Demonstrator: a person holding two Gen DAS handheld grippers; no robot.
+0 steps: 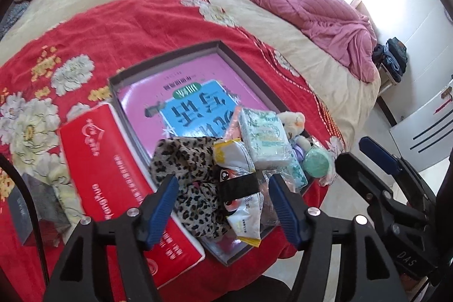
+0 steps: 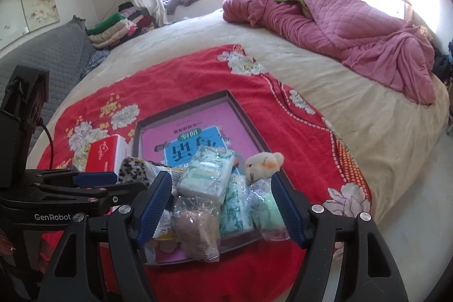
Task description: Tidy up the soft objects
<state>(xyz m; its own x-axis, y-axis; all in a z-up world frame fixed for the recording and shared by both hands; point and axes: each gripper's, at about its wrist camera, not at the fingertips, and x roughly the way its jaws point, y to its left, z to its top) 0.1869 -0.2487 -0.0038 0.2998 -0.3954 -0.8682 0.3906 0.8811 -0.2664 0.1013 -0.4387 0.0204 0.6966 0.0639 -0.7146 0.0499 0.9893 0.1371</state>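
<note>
I hold both grippers, left (image 1: 223, 205) and right (image 2: 219, 205), spread wide above the tray (image 2: 249, 115) of soft packs, gripping nothing.

Both the left gripper (image 1: 223, 205) and right gripper (image 2: 219, 207) have black angular plastic frames, ribbed blue finger pads (image 1: 162, 210), and silver screws at the joints; white "GenRobot" lettering and a black cable show at left in the right wrist view.
</note>
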